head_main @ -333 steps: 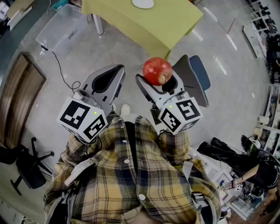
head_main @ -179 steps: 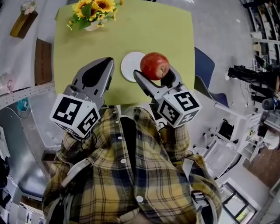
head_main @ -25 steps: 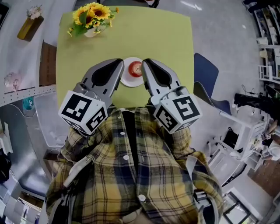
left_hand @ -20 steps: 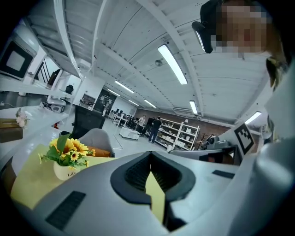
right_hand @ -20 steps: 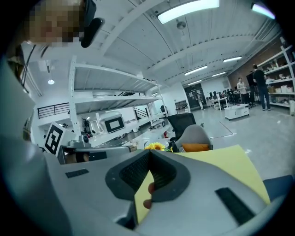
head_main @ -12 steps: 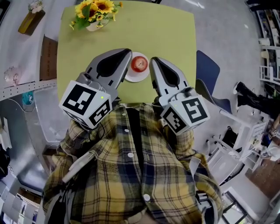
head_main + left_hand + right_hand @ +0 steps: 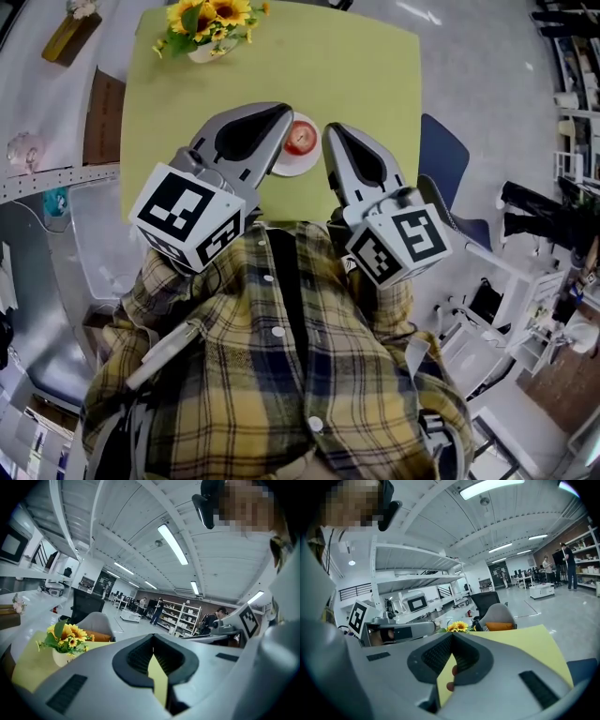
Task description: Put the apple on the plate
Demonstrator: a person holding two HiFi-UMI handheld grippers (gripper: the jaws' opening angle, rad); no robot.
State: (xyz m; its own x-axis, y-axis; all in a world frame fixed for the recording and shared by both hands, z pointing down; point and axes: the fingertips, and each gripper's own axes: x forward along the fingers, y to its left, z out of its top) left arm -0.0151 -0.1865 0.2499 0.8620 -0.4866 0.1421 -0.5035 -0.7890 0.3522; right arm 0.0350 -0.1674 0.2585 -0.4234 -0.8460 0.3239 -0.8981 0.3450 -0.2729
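The red apple (image 7: 300, 138) rests on the small white plate (image 7: 302, 165) near the front edge of the yellow-green table (image 7: 375, 66). My left gripper (image 7: 284, 113) is shut and empty, its tip over the plate's left rim, just left of the apple. My right gripper (image 7: 329, 129) is shut and empty, its tip just right of the plate. In the right gripper view, slivers of the apple (image 7: 450, 685) show through the gap below the closed jaws. The left gripper view shows only table surface through its closed jaws; the apple is hidden there.
A vase of sunflowers (image 7: 208, 19) stands at the table's far left corner. A blue chair (image 7: 441, 159) sits to the table's right. A brown mat (image 7: 101, 112) and a white counter lie to the left. Shelving and clutter fill the right side of the room.
The apple stays on the plate between the two gripper tips. The view has shifted slightly, and the left gripper's tip now overlaps the plate's left rim.
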